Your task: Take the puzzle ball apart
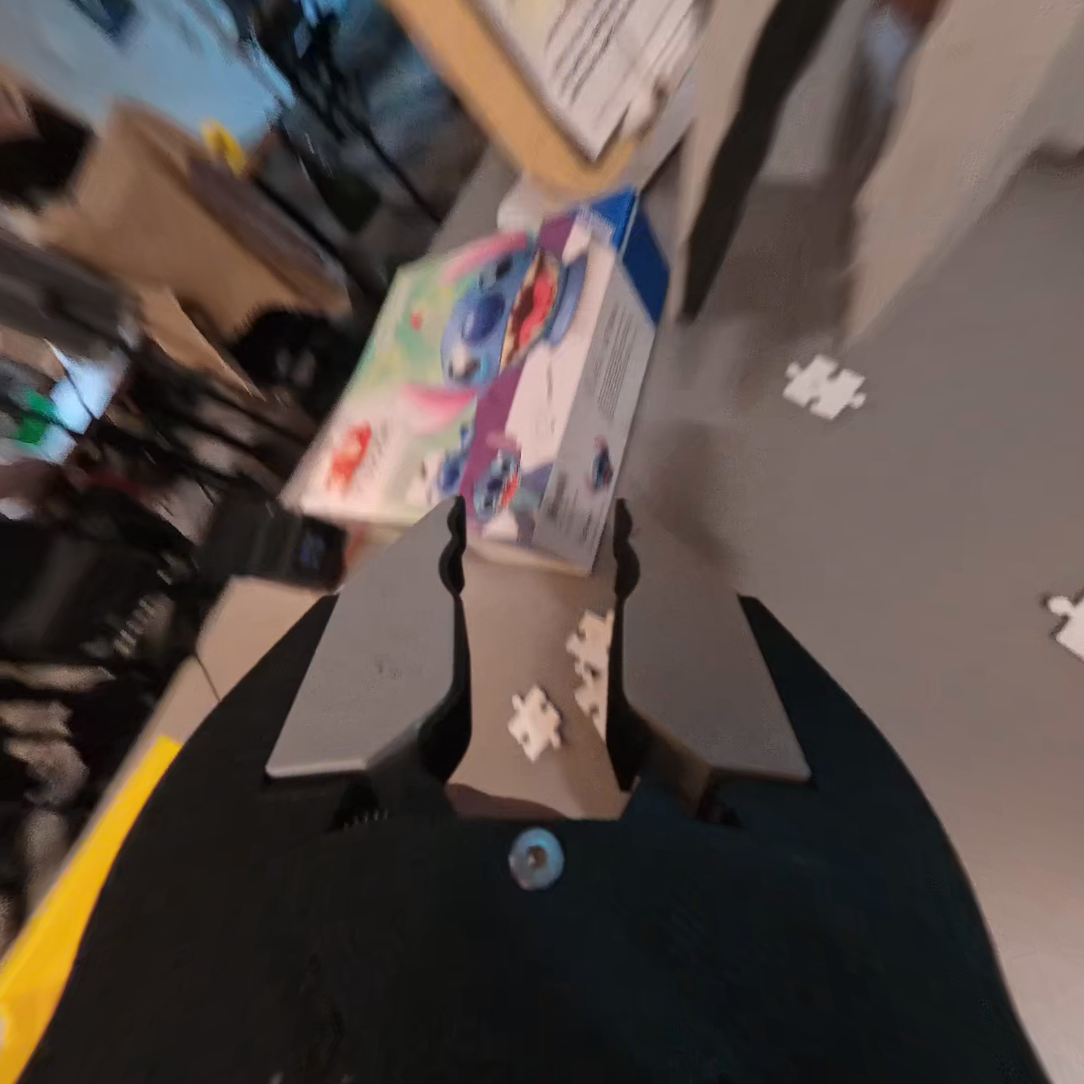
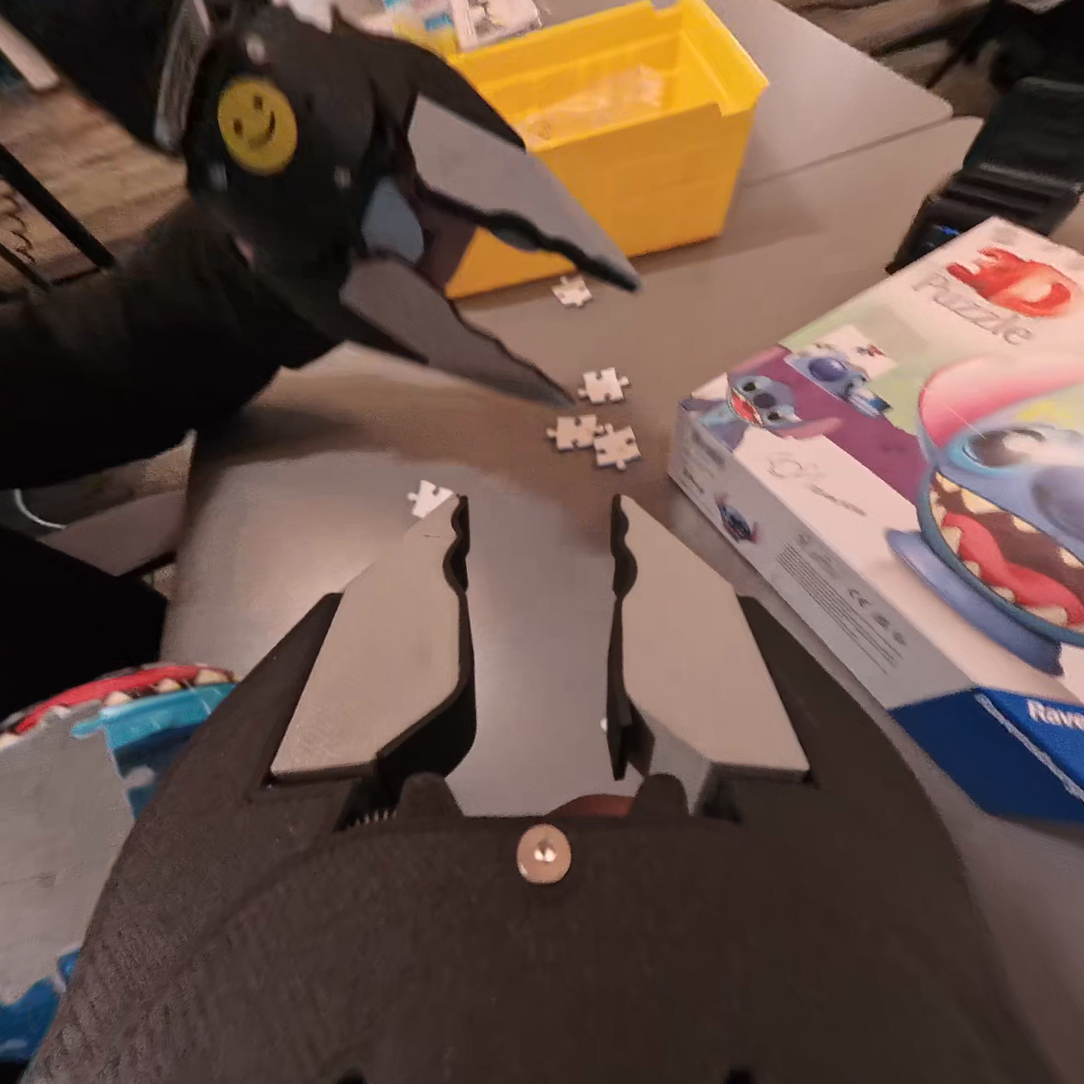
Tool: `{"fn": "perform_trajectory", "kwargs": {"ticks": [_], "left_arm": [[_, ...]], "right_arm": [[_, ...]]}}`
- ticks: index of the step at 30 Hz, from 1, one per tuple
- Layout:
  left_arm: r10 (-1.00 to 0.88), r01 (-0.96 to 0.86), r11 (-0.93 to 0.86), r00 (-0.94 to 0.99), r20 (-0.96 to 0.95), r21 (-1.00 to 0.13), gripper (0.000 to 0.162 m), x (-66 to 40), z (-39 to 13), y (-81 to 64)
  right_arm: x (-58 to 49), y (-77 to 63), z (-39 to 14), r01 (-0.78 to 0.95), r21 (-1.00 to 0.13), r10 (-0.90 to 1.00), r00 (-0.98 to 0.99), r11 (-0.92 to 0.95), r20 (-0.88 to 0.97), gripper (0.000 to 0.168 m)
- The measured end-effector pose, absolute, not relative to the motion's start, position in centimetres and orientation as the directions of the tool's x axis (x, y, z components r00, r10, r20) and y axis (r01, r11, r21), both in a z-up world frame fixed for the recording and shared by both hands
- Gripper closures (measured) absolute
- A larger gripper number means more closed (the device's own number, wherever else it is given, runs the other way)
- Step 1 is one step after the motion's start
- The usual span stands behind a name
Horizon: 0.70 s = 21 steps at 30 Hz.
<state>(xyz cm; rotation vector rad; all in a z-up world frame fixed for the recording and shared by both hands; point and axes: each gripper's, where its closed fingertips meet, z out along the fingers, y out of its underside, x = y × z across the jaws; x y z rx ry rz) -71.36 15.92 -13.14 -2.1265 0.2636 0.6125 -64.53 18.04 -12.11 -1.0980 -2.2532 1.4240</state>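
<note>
The puzzle ball (image 2: 76, 780), blue with a red toothed mouth and a grey open gap, sits at the lower left of the right wrist view, left of my right gripper (image 2: 539, 510). That gripper is open and empty above the grey table. My left gripper (image 1: 539, 516) is open and empty too; it also shows in the right wrist view (image 2: 604, 346), its lower fingertip just left of a loose piece (image 2: 604, 385). Several white loose pieces lie face down on the table (image 2: 578, 432) (image 1: 535, 722) (image 1: 824, 387).
The puzzle's printed box (image 2: 891, 504) lies on the table at the right; it also shows in the left wrist view (image 1: 498, 387). A yellow bin (image 2: 616, 135) stands at the back. A black device (image 2: 997, 193) sits at the far right. The left wrist view is motion-blurred. One gripper's finger ends stand about 8 cm off the other's. My left tips are roughly 15 cm from the loose piece (image 2: 604, 385).
</note>
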Motion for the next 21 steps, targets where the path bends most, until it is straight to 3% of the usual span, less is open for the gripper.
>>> {"fn": "perform_trajectory", "kwargs": {"ticks": [4,7,11,18,21], "left_arm": [[0.139,-0.126,-0.637,0.952,-0.273,-0.760,0.114,-73.7,-17.1,11.5],[0.222,-0.029,-0.688,0.943,-0.248,-0.725,0.117,-75.2,-20.2,9.1],[0.233,-0.008,-0.733,0.936,-0.263,-0.680,0.118,-75.7,-22.3,8.0],[0.190,0.013,-0.774,0.959,-0.212,-0.634,0.105,-76.7,-24.5,9.1],[0.162,0.017,-0.763,0.973,-0.167,-0.646,0.112,-76.5,-24.6,10.1]], "right_arm": [[-64.8,21.4,-16.3,0.526,-0.791,0.770,-0.628,0.312,-0.114,0.120],[-64.9,23.2,-19.5,0.553,-0.750,0.795,-0.604,0.362,-0.061,0.119],[-64.6,25.7,-22.0,0.563,-0.719,0.826,-0.564,0.407,0.026,0.117],[-63.6,27.7,-24.1,0.542,-0.744,0.835,-0.549,0.391,0.039,0.111],[-63.2,27.9,-24.6,0.532,-0.745,0.830,-0.556,0.402,0.051,0.106]]}}
